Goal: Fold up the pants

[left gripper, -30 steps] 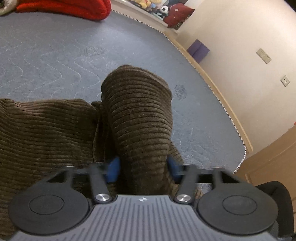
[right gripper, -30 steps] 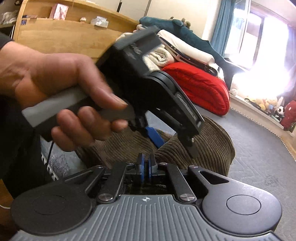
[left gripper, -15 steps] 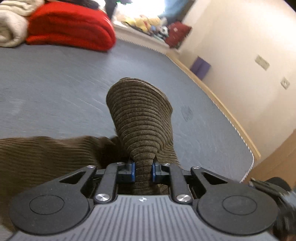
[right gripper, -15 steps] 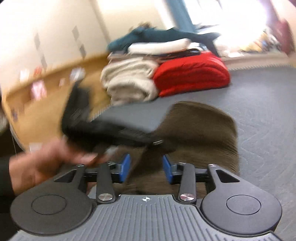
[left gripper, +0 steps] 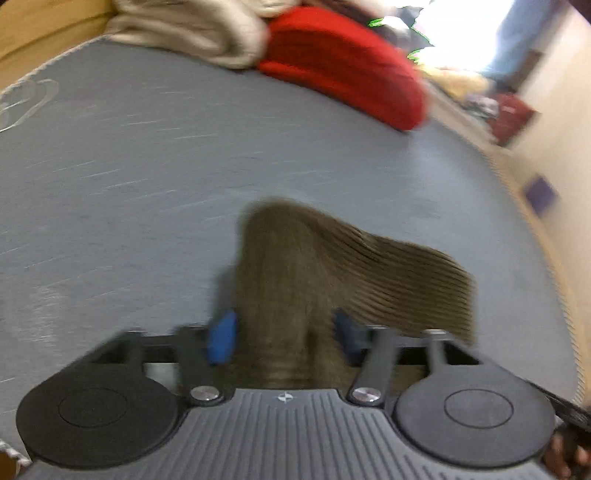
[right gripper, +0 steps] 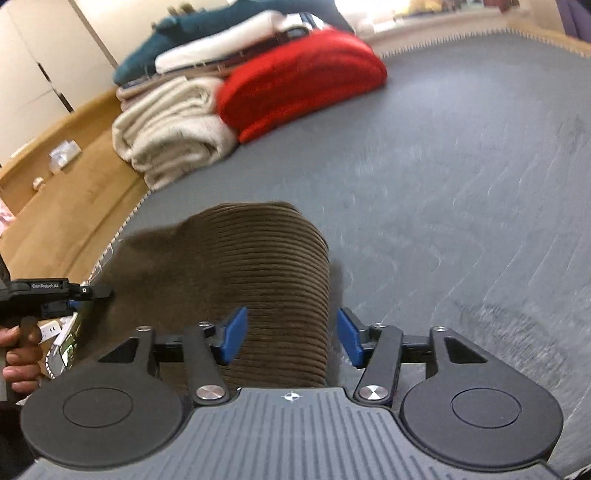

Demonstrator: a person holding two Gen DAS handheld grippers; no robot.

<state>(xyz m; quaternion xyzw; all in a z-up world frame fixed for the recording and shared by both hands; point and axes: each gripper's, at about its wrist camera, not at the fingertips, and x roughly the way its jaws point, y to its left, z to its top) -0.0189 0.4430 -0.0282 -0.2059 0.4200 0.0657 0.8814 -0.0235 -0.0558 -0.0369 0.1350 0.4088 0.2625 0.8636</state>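
Over the grey mattress point(left gripper: 147, 177), seen from the left wrist: left gripper point(left gripper: 284, 336) with blue pads point(left gripper: 221, 338) spread wide, brown corduroy pants point(left gripper: 332, 269) bunched between them but not pinched, as far as the blur allows. Fabric draped in a raised hump on the mattress, trailing off to the right side. Beyond the pants, at the mattress's far edge, a red folded blanket point(left gripper: 343, 66) and a cream blanket point(left gripper: 192, 33) beside it. Heavy motion blur throughout.

From the right wrist: right gripper point(right gripper: 291, 336) likewise spread, pads point(right gripper: 232, 334) standing clear on either side of a ribbed band of pants point(right gripper: 258, 266), no clamp visible. Pants lying on the mattress point(right gripper: 461, 184) near its left edge, top rounded over like a doubled layer. Left gripper point(right gripper: 55, 295) visible at the far left, just beside the cloth's edge, held in a hand point(right gripper: 18, 354); fingers not readable from this angle. Red blanket point(right gripper: 303, 81) and cream blanket point(right gripper: 173, 125) stacked past the pants.

Judged progress: at least one fold seemingly laid, cloth released by both tools. Remaining, probably: squaring the edges, perhaps one more fold; full outline of the pants not shown, so hard to call finished.
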